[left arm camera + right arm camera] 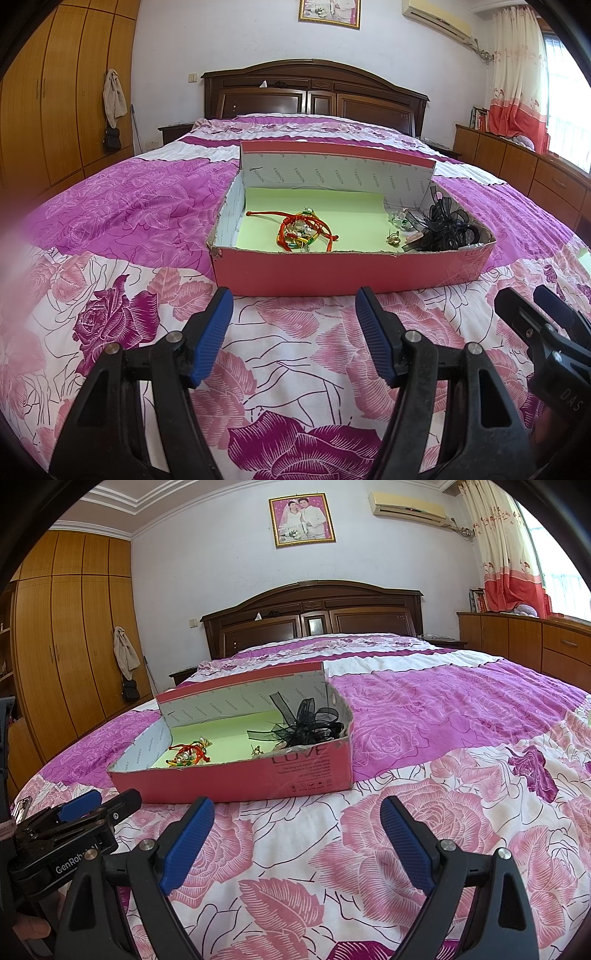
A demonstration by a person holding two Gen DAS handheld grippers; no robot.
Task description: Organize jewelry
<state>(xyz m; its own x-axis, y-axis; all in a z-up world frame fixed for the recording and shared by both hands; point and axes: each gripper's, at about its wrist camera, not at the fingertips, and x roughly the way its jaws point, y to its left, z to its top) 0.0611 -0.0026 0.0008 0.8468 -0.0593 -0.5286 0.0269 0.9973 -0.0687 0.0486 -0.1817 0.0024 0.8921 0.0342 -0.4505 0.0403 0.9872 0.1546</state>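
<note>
A pink cardboard box lies open on the bed, lined with pale green paper. Inside sit a tangle of red and orange cord bracelets, clear beads, a small gold piece and a black ribbon hair ornament. My left gripper hovers just short of the box's front wall, open and empty. From the right wrist view the box stands ahead and to the left, showing the bracelets and the ribbon ornament. My right gripper is open wide, nothing between its fingers.
The bedspread has pink and purple roses. A dark wooden headboard closes the far end. A wardrobe stands at left, a low cabinet at right. Each gripper shows at the other view's edge: the right gripper, the left gripper.
</note>
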